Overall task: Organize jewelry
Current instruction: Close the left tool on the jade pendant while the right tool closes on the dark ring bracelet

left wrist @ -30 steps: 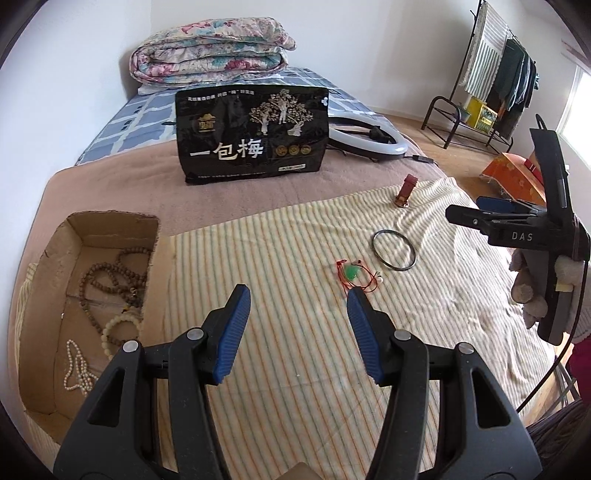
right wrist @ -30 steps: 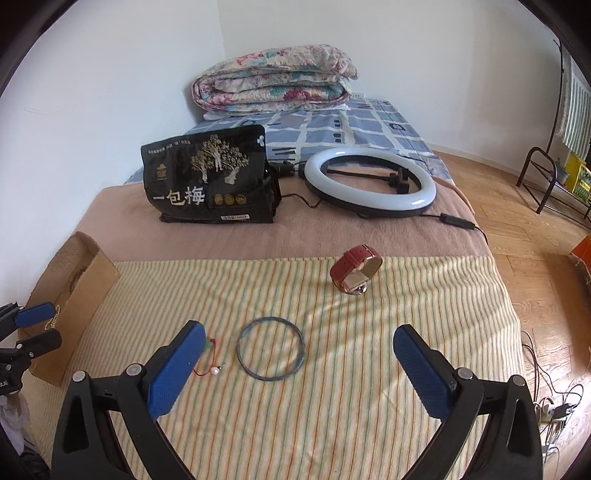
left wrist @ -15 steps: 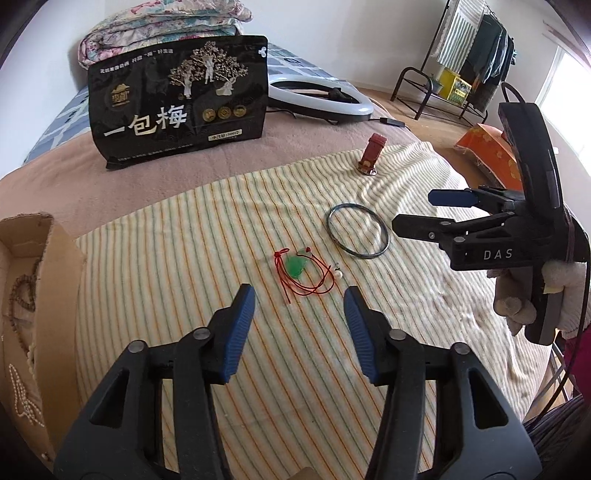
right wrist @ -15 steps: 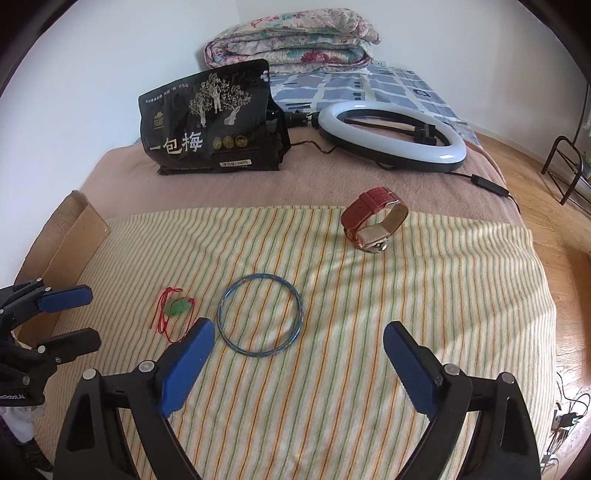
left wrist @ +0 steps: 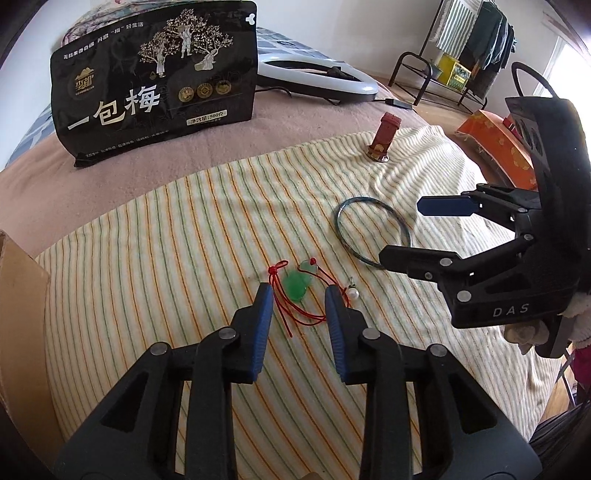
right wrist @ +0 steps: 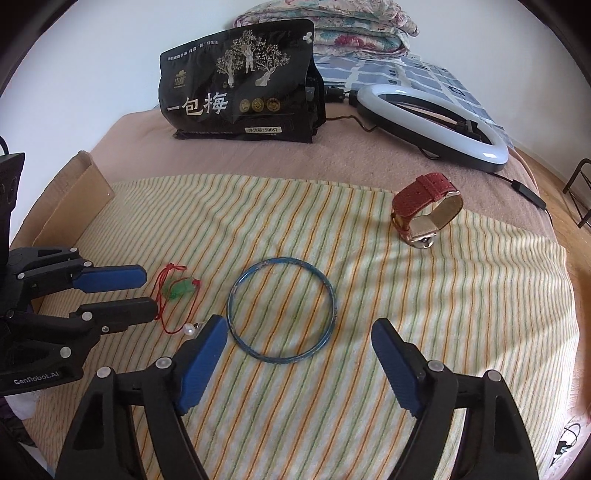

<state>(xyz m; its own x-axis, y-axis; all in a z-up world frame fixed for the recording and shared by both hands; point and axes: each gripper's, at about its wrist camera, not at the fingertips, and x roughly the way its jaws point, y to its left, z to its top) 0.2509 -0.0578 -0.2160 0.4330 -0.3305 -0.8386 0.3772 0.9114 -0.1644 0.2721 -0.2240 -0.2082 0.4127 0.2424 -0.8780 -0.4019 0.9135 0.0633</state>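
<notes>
Left gripper (left wrist: 300,295), jaws spread and narrower than a second ago, has advanced from the cardboard box (right wrist: 74,192) to straddle the red-cord necklace with green pendant (left wrist: 297,290) mid-towel; pickup appears imminent. Right gripper (right wrist: 295,343), spread wide, hovers nearer the blue round bangle (right wrist: 281,307).

Setting: home bedroom. Bed covered by brown blanket (right wrist: 369,162) and striped yellow towel (right wrist: 369,295); folded floral quilt (right wrist: 332,26) at the head against white wall. Black metal clothes rack (left wrist: 476,40) with hung garments stands on wooden floor (right wrist: 576,206).
</notes>
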